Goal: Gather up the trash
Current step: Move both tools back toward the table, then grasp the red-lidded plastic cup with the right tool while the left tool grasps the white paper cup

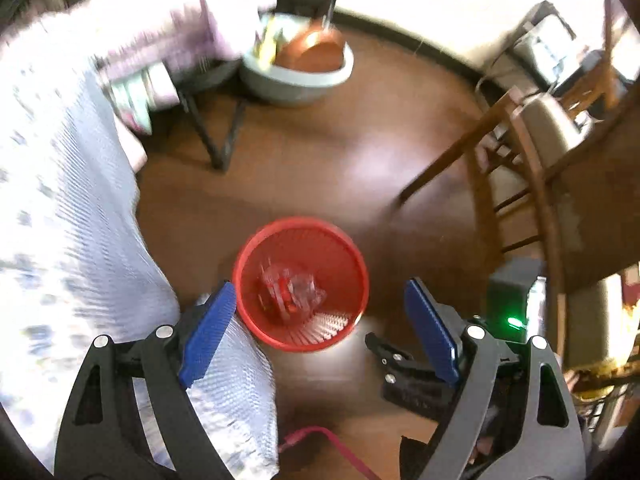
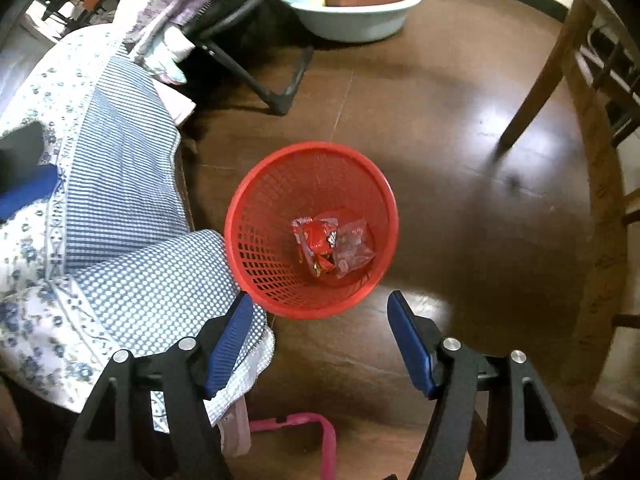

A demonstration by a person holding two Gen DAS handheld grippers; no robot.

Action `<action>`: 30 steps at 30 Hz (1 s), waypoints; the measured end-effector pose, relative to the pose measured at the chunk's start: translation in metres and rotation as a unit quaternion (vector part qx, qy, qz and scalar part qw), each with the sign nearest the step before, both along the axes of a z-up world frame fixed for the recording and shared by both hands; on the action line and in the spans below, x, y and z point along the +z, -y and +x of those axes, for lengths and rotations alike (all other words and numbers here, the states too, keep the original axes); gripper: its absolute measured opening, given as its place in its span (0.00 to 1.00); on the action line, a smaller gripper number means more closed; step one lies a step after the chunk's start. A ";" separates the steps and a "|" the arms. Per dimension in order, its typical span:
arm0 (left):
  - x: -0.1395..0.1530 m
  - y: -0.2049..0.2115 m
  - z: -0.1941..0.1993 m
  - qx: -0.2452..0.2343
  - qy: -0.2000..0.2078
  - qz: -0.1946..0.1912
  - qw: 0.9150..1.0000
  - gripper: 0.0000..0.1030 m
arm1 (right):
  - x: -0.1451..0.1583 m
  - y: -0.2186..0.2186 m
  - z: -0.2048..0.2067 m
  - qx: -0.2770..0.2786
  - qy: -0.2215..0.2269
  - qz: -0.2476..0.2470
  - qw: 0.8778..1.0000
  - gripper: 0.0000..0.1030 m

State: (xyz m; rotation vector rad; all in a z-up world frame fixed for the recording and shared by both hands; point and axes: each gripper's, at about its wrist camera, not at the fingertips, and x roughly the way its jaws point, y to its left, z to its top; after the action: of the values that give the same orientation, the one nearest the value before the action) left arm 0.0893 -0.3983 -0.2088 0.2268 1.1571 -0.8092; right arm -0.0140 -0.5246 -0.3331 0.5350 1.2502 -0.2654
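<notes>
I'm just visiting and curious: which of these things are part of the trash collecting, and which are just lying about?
Part of the job:
- red basket
- red wrapper and clear wrapper inside it
- both hand-held grippers, open and empty: left, right

Just lying about:
- blue patterned cloth
- pale basin
- wooden chair

Black gripper frames, silver screws, blue ribbed fingers [image 2: 230,346].

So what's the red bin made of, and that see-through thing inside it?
The red bin looks like moulded plastic: its walls are an even grid of small holes, with a smooth, slightly shiny rim. The see-through thing seems to be thin plastic film, crinkled and glinting, probably an empty wrapper. It lies beside a glossy red wrapper.
</notes>
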 end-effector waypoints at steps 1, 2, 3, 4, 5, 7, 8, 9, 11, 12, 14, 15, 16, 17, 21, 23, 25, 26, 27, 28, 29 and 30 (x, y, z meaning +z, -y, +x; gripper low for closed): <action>0.013 -0.008 -0.002 0.004 0.018 -0.003 1.000 0.86 | 0.006 -0.002 0.001 0.003 0.004 -0.003 1.000 0.67; 0.034 -0.024 -0.005 0.011 0.048 -0.007 0.999 0.88 | 0.016 -0.006 0.002 0.007 0.011 -0.009 1.000 0.67; 0.046 -0.035 -0.006 0.016 0.065 -0.010 0.998 0.89 | 0.025 -0.010 0.004 0.013 0.017 -0.014 1.000 0.68; 0.062 -0.052 -0.006 0.027 0.092 -0.008 0.995 0.91 | 0.037 -0.017 0.007 0.022 0.024 -0.021 0.999 0.70; 0.072 -0.065 -0.005 0.037 0.108 -0.007 0.993 0.93 | 0.049 -0.026 0.010 0.032 0.032 -0.030 0.998 0.71; 0.098 -0.108 0.005 0.075 0.131 -0.012 0.988 0.93 | 0.075 -0.047 0.018 0.057 0.052 -0.050 0.996 0.72; 0.109 -0.130 0.013 0.099 0.137 -0.015 0.985 0.93 | 0.084 -0.056 0.022 0.066 0.061 -0.056 0.994 0.72; 0.118 -0.151 0.022 0.126 0.142 -0.015 0.982 0.93 | 0.100 -0.069 0.027 0.081 0.075 -0.063 0.992 0.72; 0.131 -0.187 0.038 0.171 0.150 -0.012 0.974 0.93 | 0.125 -0.091 0.035 0.104 0.098 -0.070 0.987 0.73; 0.142 -0.217 0.052 0.212 0.161 -0.006 0.964 0.93 | 0.138 -0.103 0.039 0.115 0.110 -0.074 0.985 0.74; 0.156 -0.264 0.069 0.271 0.187 0.006 0.944 0.93 | 0.170 -0.134 0.048 0.146 0.142 -0.083 0.975 0.78; 0.161 -0.288 0.076 0.300 0.198 0.013 0.933 0.93 | 0.186 -0.151 0.052 0.165 0.158 -0.087 0.970 0.81; 0.164 -0.308 0.082 0.323 0.204 0.019 0.924 0.93 | 0.195 -0.163 0.055 0.177 0.168 -0.089 0.966 0.85; 0.165 -0.335 0.091 0.347 0.206 0.026 0.915 0.93 | 0.207 -0.180 0.060 0.194 0.179 -0.092 0.960 0.85; 0.155 -0.409 0.107 0.413 0.205 0.055 0.886 0.93 | 0.235 -0.249 0.091 0.255 0.210 -0.093 0.939 0.85; 0.148 -0.439 0.111 0.433 0.191 0.047 0.879 0.93 | 0.243 -0.277 0.113 0.272 0.222 -0.098 0.931 0.85; 0.141 -0.462 0.118 0.443 0.169 0.027 0.880 0.93 | 0.247 -0.297 0.136 0.279 0.240 -0.092 0.925 0.85; 0.140 -0.466 0.118 0.444 0.164 0.022 0.880 0.93 | 0.248 -0.307 0.154 0.280 0.249 -0.091 0.923 0.85; 0.141 -0.470 0.120 0.445 0.160 0.015 0.881 0.93 | 0.249 -0.314 0.172 0.276 0.252 -0.106 0.921 0.85; 0.143 -0.474 0.121 0.447 0.160 0.010 0.880 0.93 | 0.249 -0.320 0.182 0.273 0.252 -0.119 0.921 0.85; 0.144 -0.474 0.121 0.447 0.161 0.008 0.880 0.93 | 0.249 -0.323 0.200 0.267 0.252 -0.137 0.920 0.85; 0.145 -0.475 0.121 0.447 0.161 0.002 0.880 0.93 | 0.247 -0.327 0.212 0.263 0.250 -0.152 0.919 0.85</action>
State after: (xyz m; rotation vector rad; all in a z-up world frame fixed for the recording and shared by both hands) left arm 0.2099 0.0770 -0.0635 -0.1730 0.8084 0.0591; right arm 0.1984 -0.1980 -0.0862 -0.0230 0.7894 0.1322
